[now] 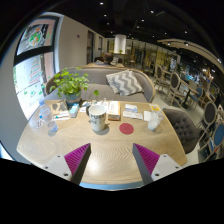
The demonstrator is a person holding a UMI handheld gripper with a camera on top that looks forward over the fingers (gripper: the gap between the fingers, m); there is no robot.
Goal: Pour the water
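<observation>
Hand-held gripper (111, 160) wide open, holding nothing; glass jar (97, 118) on table (110, 150) beyond fingers.

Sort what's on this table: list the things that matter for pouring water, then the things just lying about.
For the job: glass jar, white cup, bottle; the gripper is open, with nothing between its fingers.

Lying about: potted plant, pink coaster, booklets, patterned cushion.

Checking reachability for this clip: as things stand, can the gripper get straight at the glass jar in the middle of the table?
Probably yes. The gripper is open, and the table between its fingers and the glass jar looks bare, with nothing in the way.
</observation>
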